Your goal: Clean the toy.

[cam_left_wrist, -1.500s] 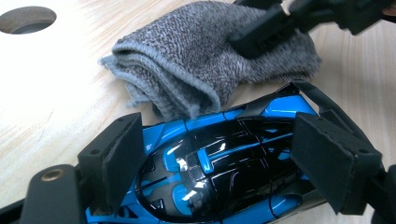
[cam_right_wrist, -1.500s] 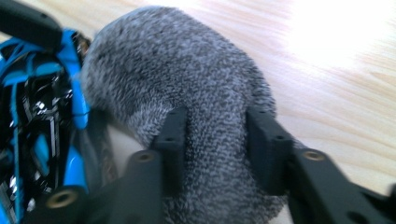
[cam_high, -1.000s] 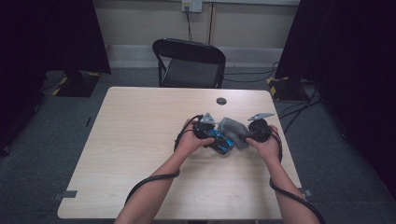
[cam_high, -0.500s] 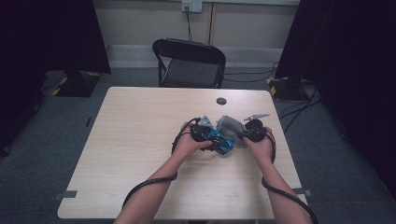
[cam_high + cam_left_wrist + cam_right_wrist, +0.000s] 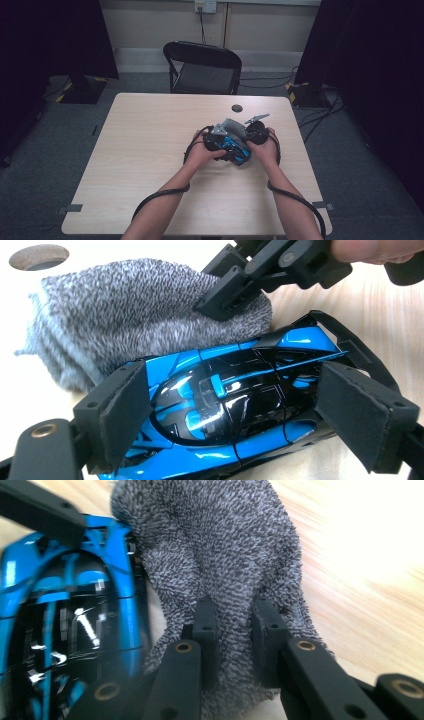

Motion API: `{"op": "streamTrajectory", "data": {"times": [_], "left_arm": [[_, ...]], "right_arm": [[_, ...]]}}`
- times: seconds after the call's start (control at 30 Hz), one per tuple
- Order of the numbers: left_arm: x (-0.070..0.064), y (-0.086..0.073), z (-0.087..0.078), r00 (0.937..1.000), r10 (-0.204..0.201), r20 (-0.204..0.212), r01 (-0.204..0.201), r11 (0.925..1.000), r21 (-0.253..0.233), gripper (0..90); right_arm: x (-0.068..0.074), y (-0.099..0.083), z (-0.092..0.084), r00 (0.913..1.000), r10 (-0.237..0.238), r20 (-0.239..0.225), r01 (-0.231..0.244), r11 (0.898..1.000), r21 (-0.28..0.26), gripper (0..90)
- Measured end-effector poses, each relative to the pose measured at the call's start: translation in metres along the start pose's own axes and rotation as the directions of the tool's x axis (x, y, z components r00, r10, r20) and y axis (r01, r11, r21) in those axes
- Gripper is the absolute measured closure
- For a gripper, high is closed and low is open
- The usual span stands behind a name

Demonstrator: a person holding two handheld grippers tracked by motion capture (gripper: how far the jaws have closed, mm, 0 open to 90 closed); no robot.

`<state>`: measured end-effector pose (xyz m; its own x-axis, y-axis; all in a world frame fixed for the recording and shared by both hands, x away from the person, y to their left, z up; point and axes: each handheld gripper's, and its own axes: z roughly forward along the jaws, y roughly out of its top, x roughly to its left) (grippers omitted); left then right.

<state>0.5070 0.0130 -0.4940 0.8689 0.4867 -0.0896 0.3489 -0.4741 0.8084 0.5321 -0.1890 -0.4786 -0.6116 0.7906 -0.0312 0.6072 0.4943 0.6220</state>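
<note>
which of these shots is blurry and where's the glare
Right gripper view: motion blur smears the blue toy car and the table, whose upper right washes out pale. Left gripper view: sharp, with white glints on the car's glossy roof and an overexposed top edge. High view: evenly lit, dark curtains at the sides.

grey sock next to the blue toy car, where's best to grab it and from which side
Pinch the grey sock at its free end, coming from the side away from the blue toy car. The knit is soft and bunches, as where the right gripper pinches a fold.
</note>
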Motion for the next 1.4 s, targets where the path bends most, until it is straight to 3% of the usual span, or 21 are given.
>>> {"op": "streamTrajectory", "data": {"times": [0.23, 0.47, 1.13, 1.4], "left_arm": [[-0.001, 0.001, 0.001, 1.0000, 0.003, 0.001, -0.003, 0.9999, 0.010, 13.5], [-0.002, 0.001, 0.001, 1.0000, 0.002, -0.002, -0.002, 1.0000, 0.005, 13.3], [-0.001, -0.001, 0.001, 1.0000, 0.005, -0.005, -0.005, 1.0000, -0.006, 13.3], [-0.002, 0.000, 0.001, 0.9999, 0.008, -0.007, -0.008, 1.0000, 0.004, 13.3]], "right_arm": [[-0.008, -0.010, -0.012, 0.9957, -0.064, -0.067, 0.064, 0.998, 0.008, 76.1], [-0.013, -0.020, -0.022, 0.9920, -0.074, -0.102, 0.076, 0.997, 0.017, 76.3], [-0.016, -0.057, -0.051, 0.9897, -0.033, -0.139, 0.034, 0.999, 0.006, 76.3], [-0.017, -0.072, -0.066, 0.9874, -0.039, -0.153, 0.040, 0.999, 0.008, 76.3]]}}
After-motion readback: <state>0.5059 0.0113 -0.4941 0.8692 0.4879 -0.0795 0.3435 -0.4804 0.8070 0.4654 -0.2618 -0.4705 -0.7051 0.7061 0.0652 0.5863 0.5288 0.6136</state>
